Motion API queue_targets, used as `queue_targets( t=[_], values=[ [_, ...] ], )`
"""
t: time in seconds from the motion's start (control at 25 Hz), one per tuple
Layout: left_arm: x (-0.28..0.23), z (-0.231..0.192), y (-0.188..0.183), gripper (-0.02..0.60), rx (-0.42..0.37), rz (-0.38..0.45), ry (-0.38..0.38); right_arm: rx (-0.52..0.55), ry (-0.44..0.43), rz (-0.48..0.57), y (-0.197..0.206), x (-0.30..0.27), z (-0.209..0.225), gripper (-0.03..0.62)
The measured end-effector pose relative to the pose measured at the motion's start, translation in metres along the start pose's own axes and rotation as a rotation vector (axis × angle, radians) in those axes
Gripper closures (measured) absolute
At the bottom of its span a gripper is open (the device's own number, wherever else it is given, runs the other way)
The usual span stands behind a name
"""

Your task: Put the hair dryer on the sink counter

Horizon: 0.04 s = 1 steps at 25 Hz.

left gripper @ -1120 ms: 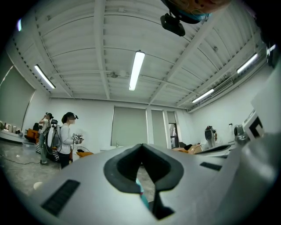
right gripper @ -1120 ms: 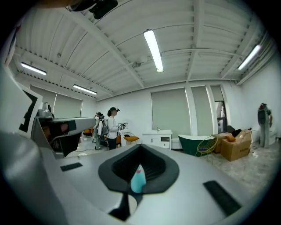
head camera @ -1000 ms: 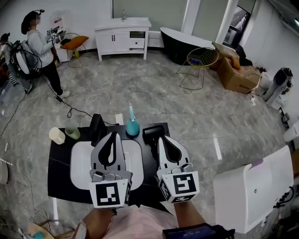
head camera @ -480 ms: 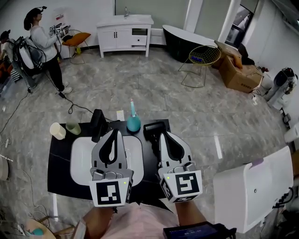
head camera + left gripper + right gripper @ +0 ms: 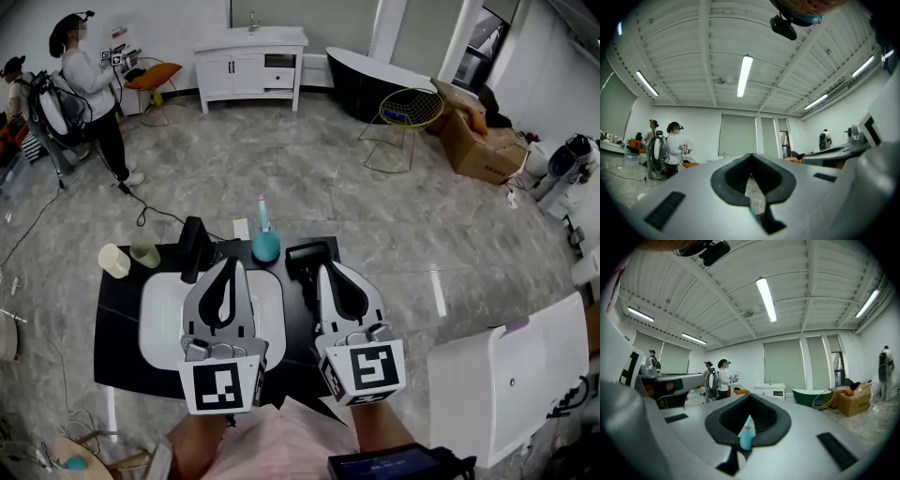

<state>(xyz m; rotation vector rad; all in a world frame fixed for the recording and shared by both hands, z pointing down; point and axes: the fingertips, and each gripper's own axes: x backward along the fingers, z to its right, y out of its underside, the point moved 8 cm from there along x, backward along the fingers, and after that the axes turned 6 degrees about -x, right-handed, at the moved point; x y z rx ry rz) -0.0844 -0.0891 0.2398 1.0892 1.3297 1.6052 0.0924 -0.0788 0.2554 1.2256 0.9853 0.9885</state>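
Observation:
The black hair dryer point(image 5: 307, 255) lies on the black sink counter point(image 5: 117, 337), at its back right, beside the white basin point(image 5: 159, 328). My right gripper point(image 5: 322, 270) hovers just in front of the dryer, jaws shut and empty. My left gripper point(image 5: 229, 263) hangs over the basin, also shut with nothing in it. Both gripper views look up over the room. In the left gripper view the left gripper point(image 5: 751, 155) shows its tips meeting. In the right gripper view the right gripper point(image 5: 749, 397) is closed too, with the teal bottle point(image 5: 746, 434) seen beyond its tips.
A teal bottle point(image 5: 265, 242) and a black faucet point(image 5: 192, 246) stand at the counter's back edge, two cups point(image 5: 114, 260) at its left corner. A white box point(image 5: 511, 384) sits to the right. People point(image 5: 89, 89), a white vanity point(image 5: 248, 61), a bathtub point(image 5: 375, 80) and a wire chair point(image 5: 408, 117) are farther off.
The head view has shifted slightly. Both grippers keep their places over the counter and stay shut.

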Motion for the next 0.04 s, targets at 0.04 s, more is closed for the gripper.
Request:
queue_targets(
  t=[0.04],
  values=[
    [-0.0001, 0.0007, 0.0, 0.572, 0.001, -0.001, -0.001, -0.002, 0.001, -0.002, 0.0002, 0.0002, 0.0007, 0.595]
  ],
)
